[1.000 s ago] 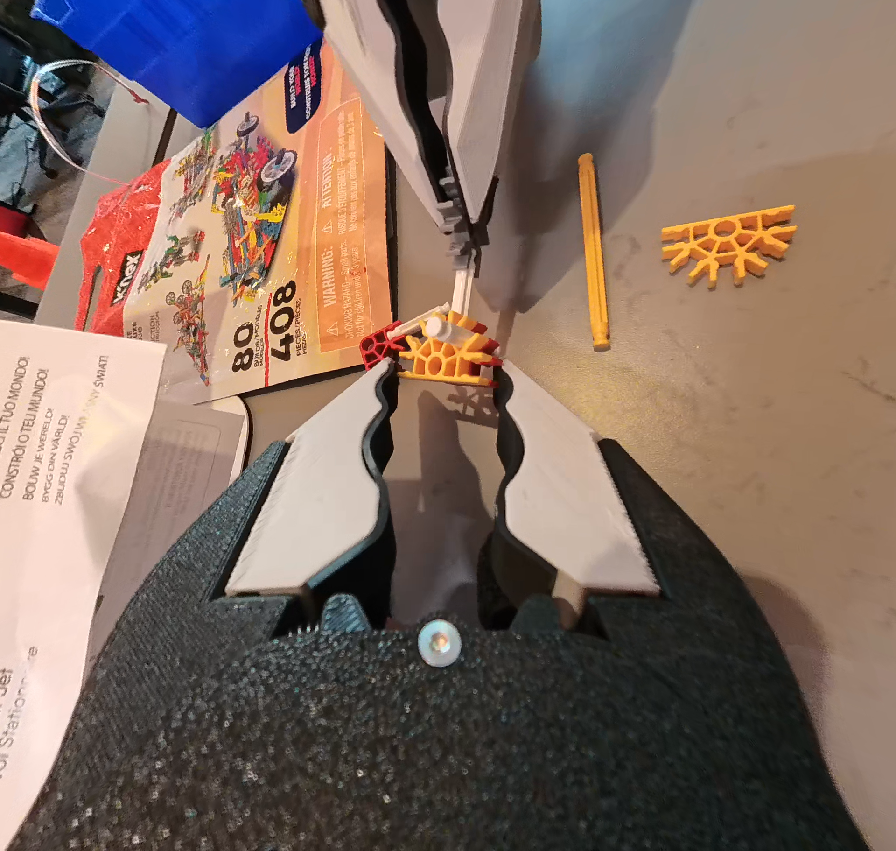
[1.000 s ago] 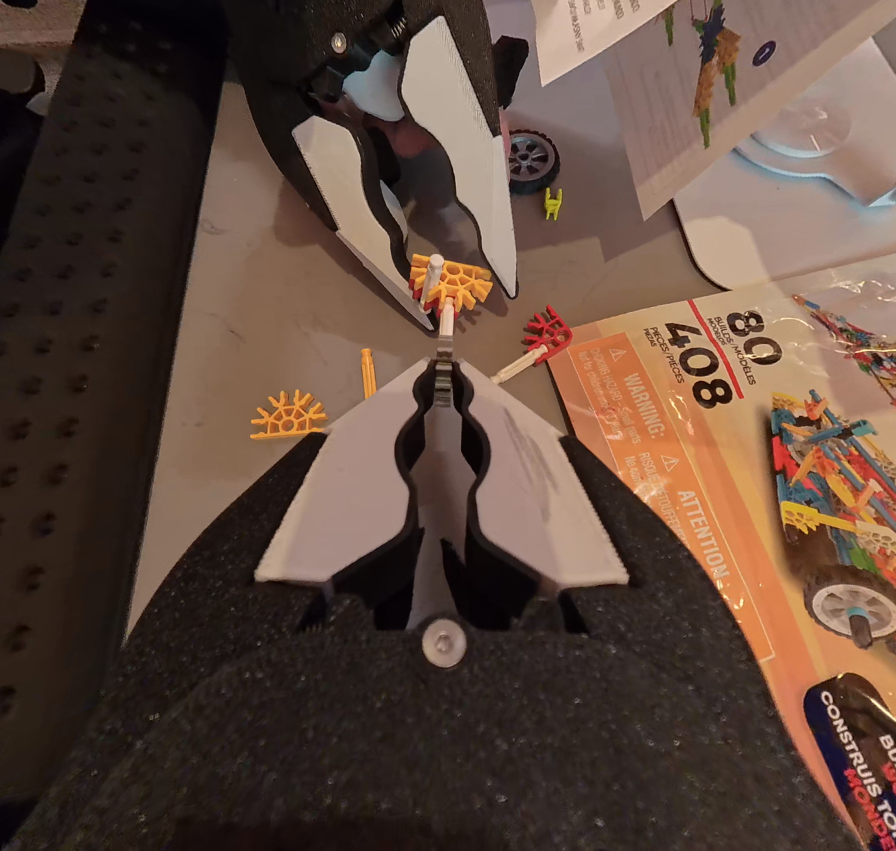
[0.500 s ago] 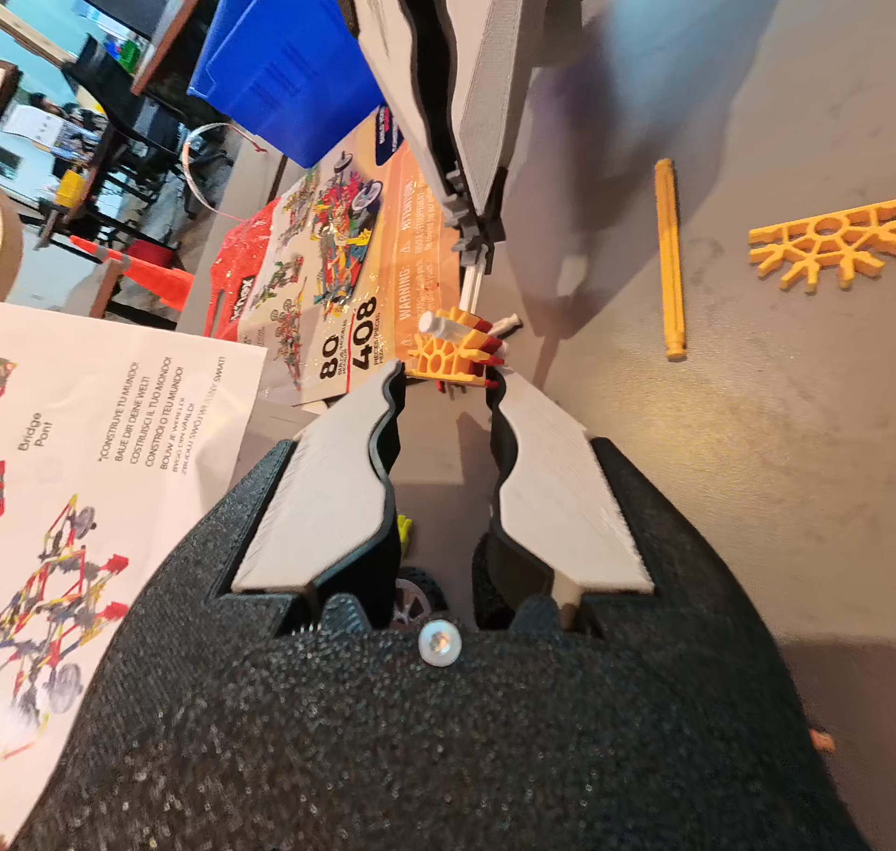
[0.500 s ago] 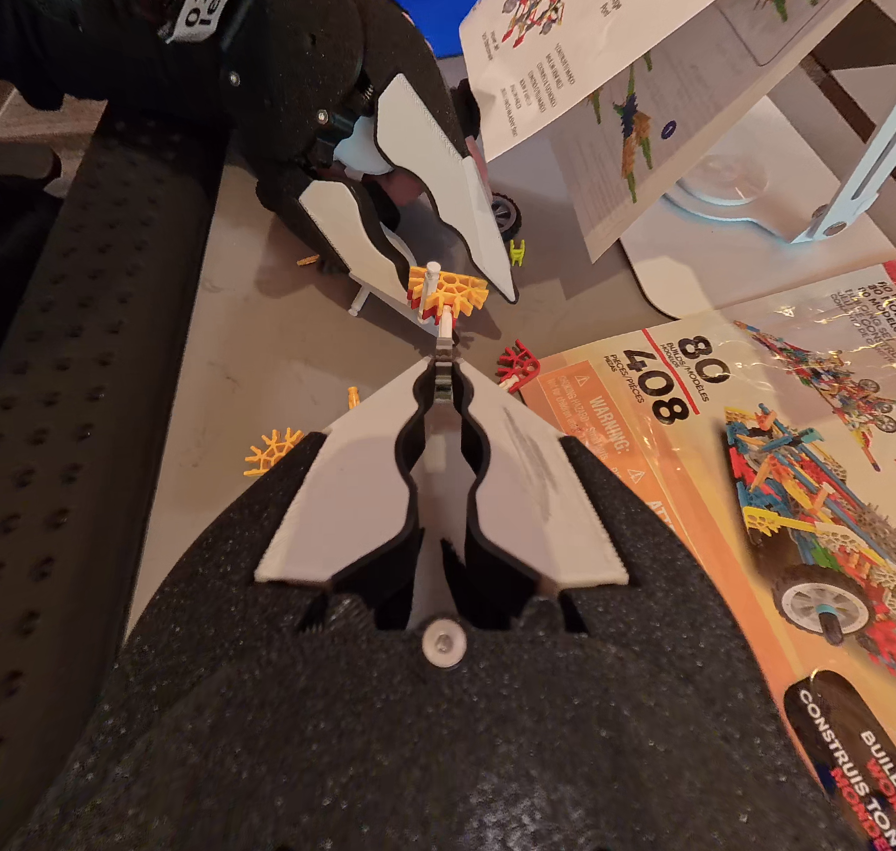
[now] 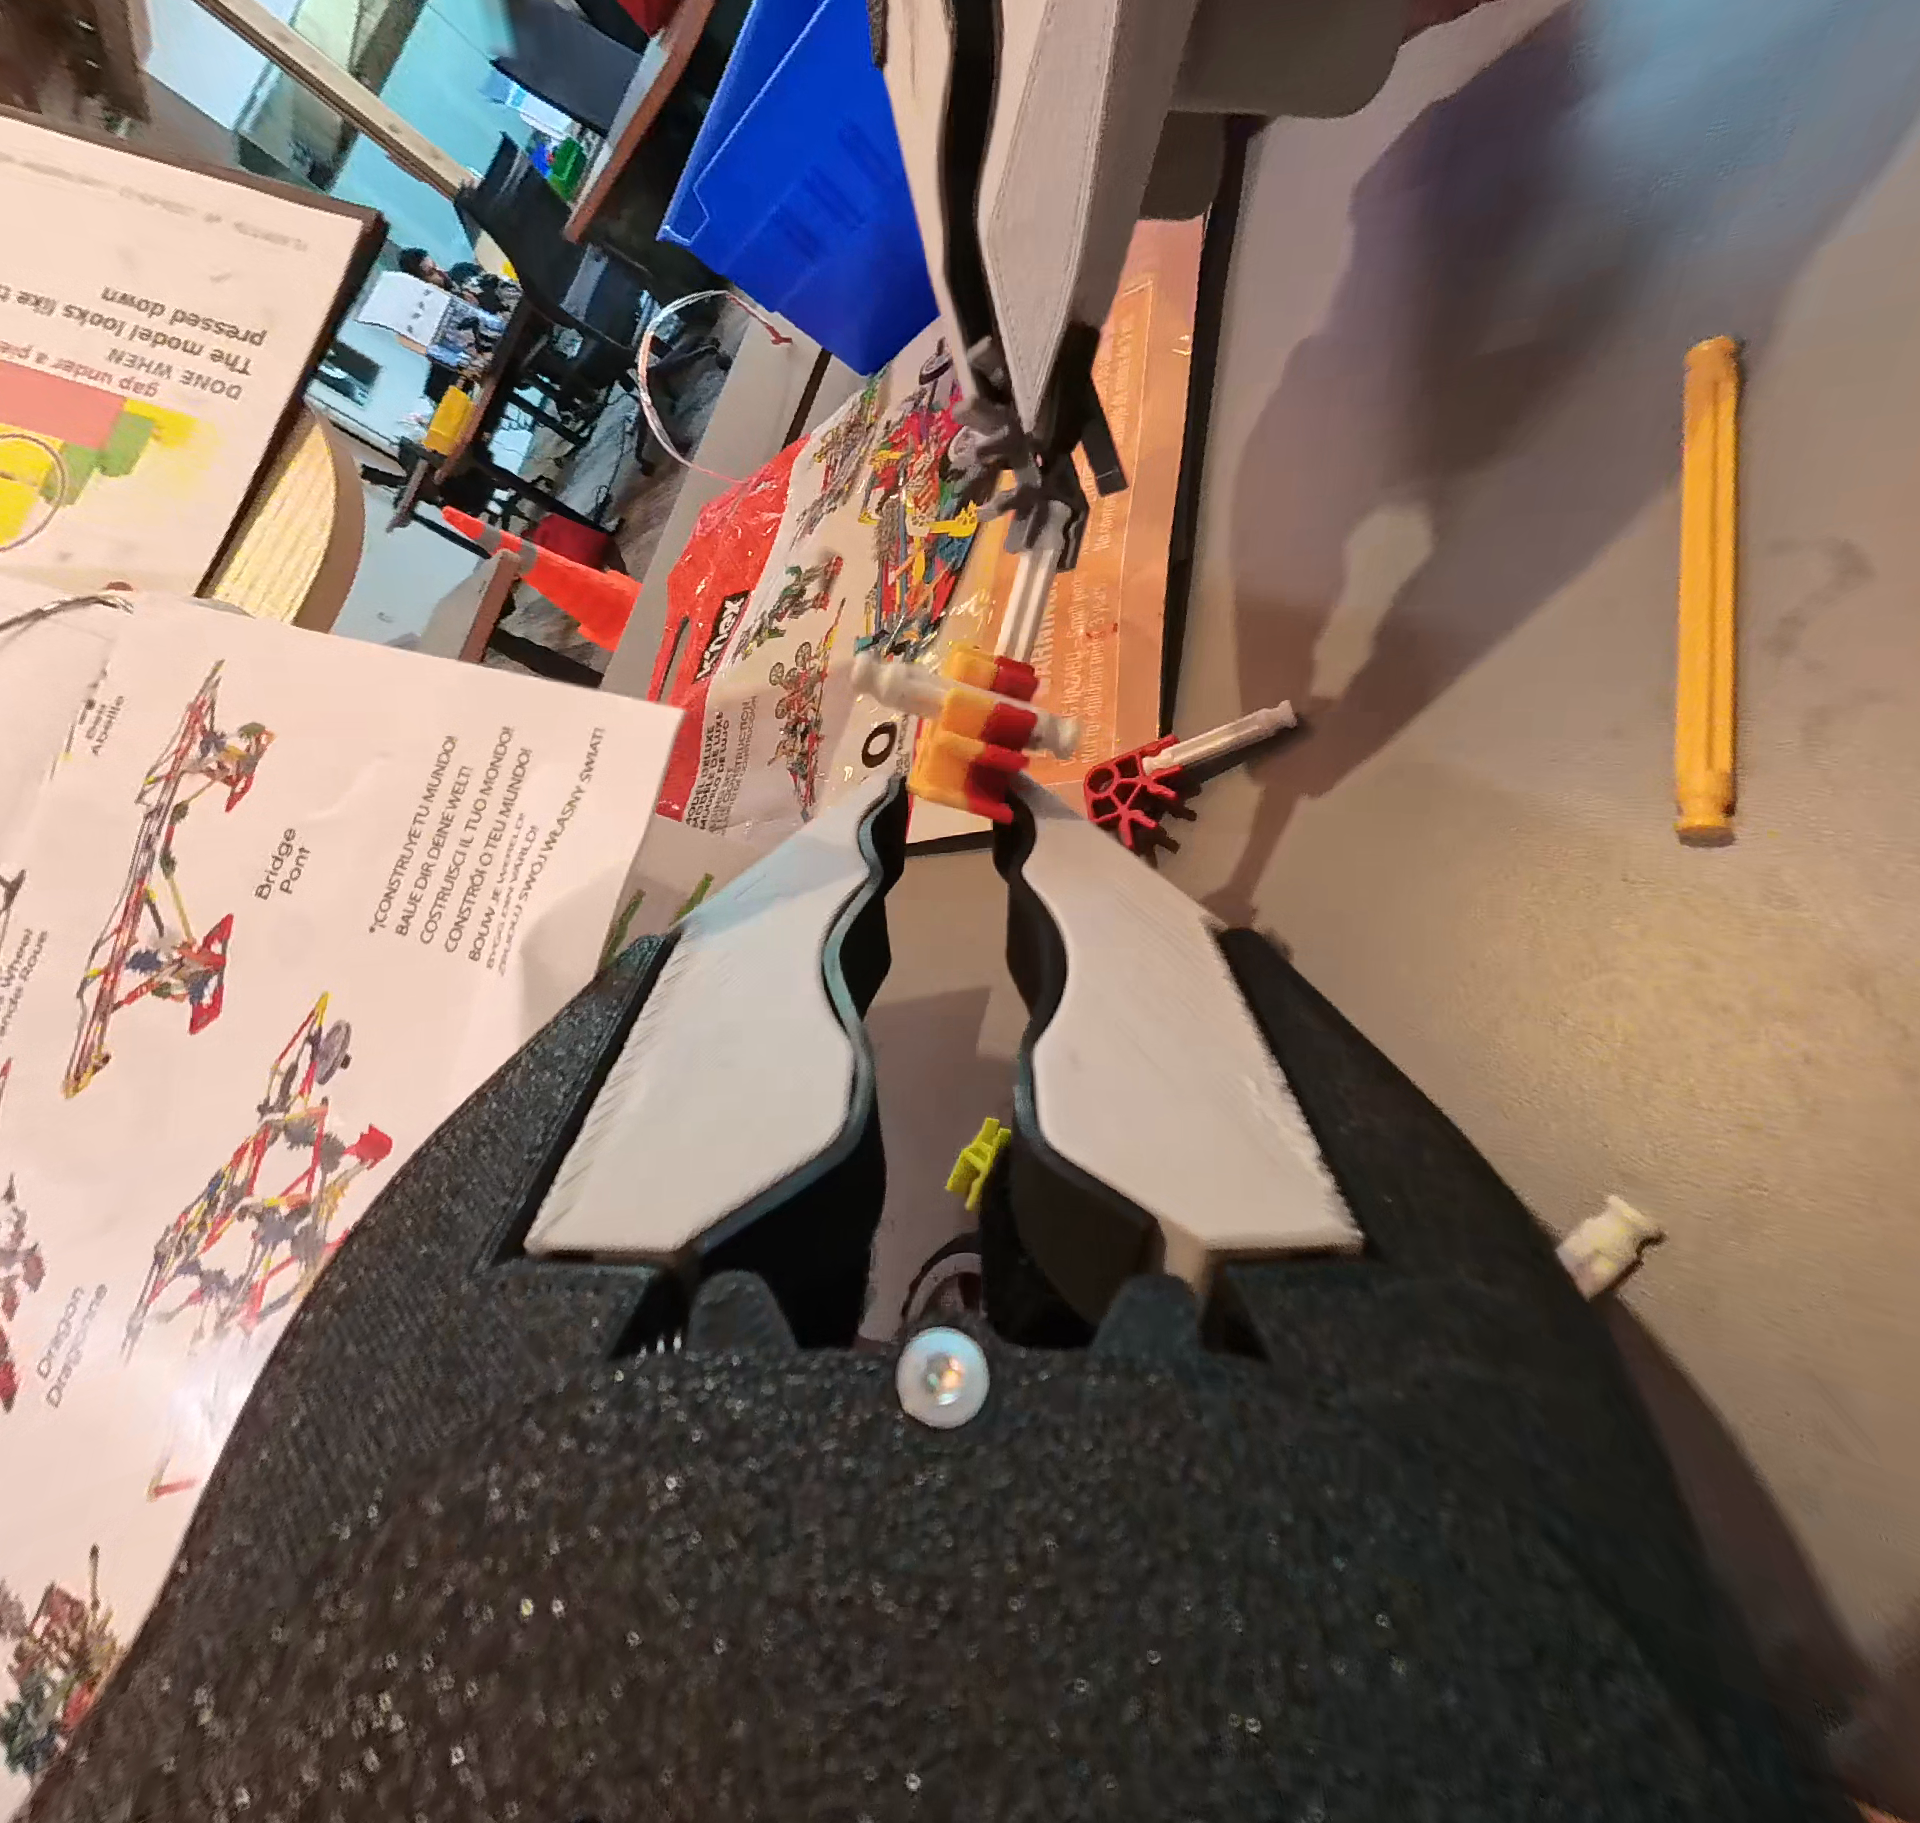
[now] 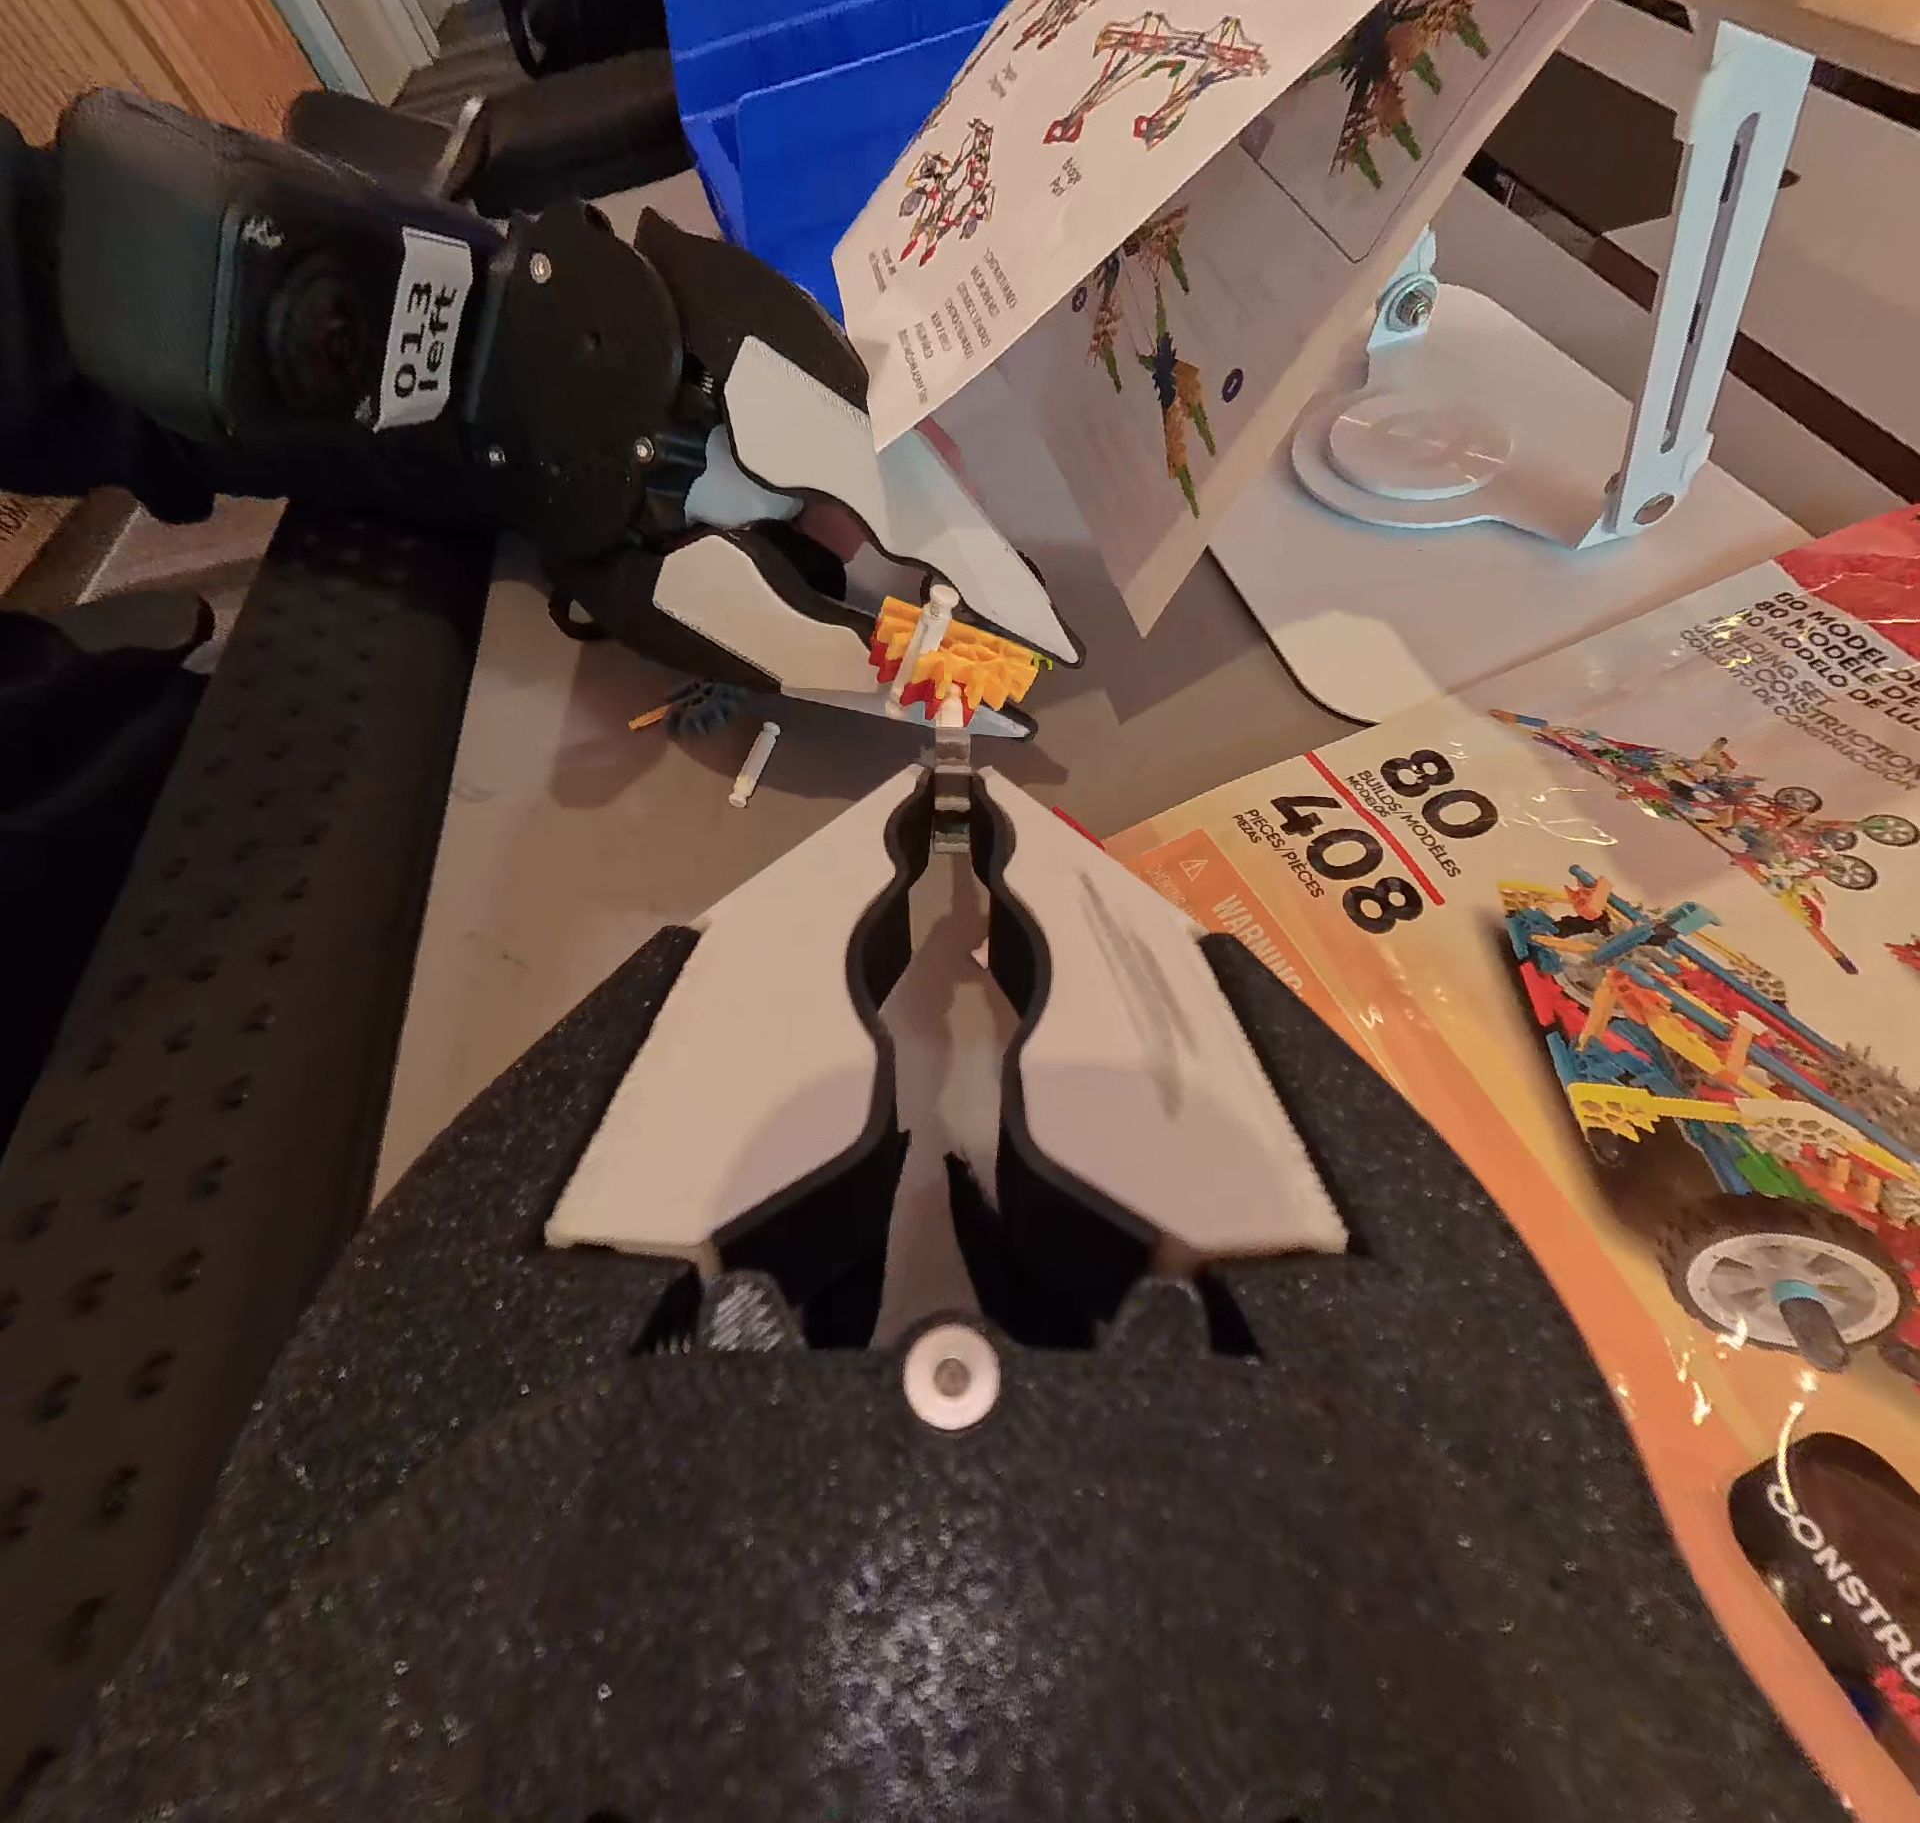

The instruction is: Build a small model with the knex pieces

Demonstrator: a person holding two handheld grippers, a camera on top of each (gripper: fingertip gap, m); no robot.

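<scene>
Stacked yellow-and-red plastic connectors [image 5: 971, 734] sat pinched at the left claw [image 5: 951, 807] tips, lifted higher off the grey bench [image 5: 1558, 994] than a second before. Right claw [image 6: 948, 791] was clamped on a grey connector [image 6: 948, 807] (mostly hidden), whose white rod [image 5: 1029, 599] joined the stack.

Bare grey tabletop [image 5: 1558, 994] is lying open around the long yellow plastic rod [image 5: 1706, 589]. A slanted white instruction sheet [image 6: 1143, 163] on its white stand [image 6: 1662, 319] is crowding one side, the orange glossy toy bag [image 6: 1558, 994] is covering another, and a blue plastic bin [image 6: 831, 59] is blocking beyond.
</scene>
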